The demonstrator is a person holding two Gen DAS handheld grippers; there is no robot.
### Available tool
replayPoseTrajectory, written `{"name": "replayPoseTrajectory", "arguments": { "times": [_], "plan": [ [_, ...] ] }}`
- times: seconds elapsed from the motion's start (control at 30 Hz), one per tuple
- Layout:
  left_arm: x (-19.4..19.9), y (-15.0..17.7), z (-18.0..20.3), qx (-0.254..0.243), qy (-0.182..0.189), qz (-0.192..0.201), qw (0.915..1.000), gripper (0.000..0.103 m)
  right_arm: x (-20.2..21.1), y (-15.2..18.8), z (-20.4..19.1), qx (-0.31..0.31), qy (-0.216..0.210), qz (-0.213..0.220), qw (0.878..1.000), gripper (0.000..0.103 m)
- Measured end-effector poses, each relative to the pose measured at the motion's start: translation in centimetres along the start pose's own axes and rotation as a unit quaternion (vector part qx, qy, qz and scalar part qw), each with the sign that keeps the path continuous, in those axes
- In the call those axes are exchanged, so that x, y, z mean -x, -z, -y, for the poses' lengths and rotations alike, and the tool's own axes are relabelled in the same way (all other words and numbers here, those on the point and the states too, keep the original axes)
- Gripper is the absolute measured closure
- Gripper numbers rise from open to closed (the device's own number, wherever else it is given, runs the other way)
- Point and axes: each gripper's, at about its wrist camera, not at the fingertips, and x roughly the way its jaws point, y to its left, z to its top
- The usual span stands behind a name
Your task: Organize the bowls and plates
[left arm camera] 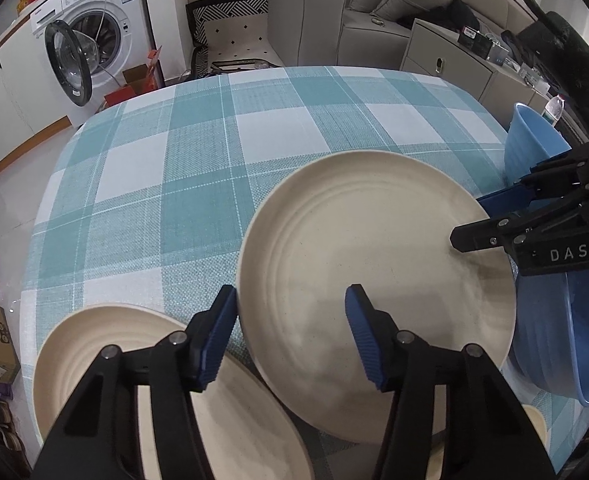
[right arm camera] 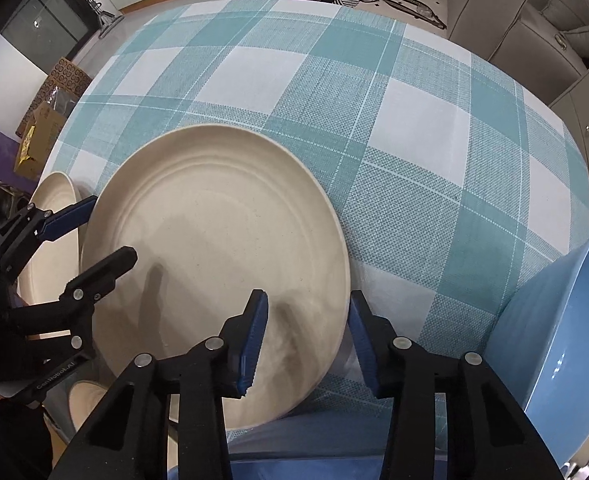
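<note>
Left gripper [left arm camera: 290, 336] and right gripper [right arm camera: 306, 344] each straddle opposite rims of 1 plate [right arm camera: 214, 256], jaws part-open; pad contact cannot be told.

Both my wrist views are evenly bright under soft light from overhead, with no harsh glare on the teal-and-white checked tablecloth [left arm camera: 198, 168]. Between my right claw's [right arm camera: 306, 340] fingers the round cream ridged plate [right arm camera: 214, 256] carries smeared grey shadows, and the same plate is dimmed and slightly blurred between my left claw's [left arm camera: 290, 336] fingers. The fisheye bows the table edge far ahead of both claws, corners fall to black, and the black finger arms nearest each lens look soft.
</note>
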Motion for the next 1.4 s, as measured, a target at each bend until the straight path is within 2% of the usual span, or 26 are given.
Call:
{"name": "replayPoseTrajectory", "arguments": {
  "times": [0.17, 0.43, 0.63, 0.73, 0.87, 1.4],
  "plan": [
    [-0.3, -0.3, 0.1, 0.003, 0.000, 0.007, 1.0000, 0.049, 0.1, -0.2, 0.5, -0.011, 0.003, 0.008, 1.000, 0.064],
    [-0.5, 0.4, 0.2, 0.004, 0.011, -0.020, 0.9997, 0.049, 0.0, 0.1, 0.8, -0.005, 0.010, -0.005, 1.000, 0.065],
    [-0.7, 0.6, 0.9, -0.002, -0.011, -0.029, 0.9995, 0.049, -0.3, 0.2, 0.6, -0.005, 0.026, -0.009, 1.000, 0.079],
    [-0.8, 0.5, 0.8, 0.007, -0.032, -0.025, 0.9992, 0.065, -0.2, 0.4, 0.6, -0.003, 0.037, -0.003, 0.999, 0.085],
    [-0.7, 0.3, 0.3, 0.018, -0.038, -0.015, 0.9990, 0.072, 0.2, 0.6, 0.8, -0.009, 0.050, 0.015, 0.999, 0.090],
    [2.1, -0.4, -0.1, 0.038, -0.039, 0.033, 0.9980, 0.073, 3.4, 0.1, 1.2, -0.021, 0.055, 0.071, 0.996, 0.092]
  ]
}}
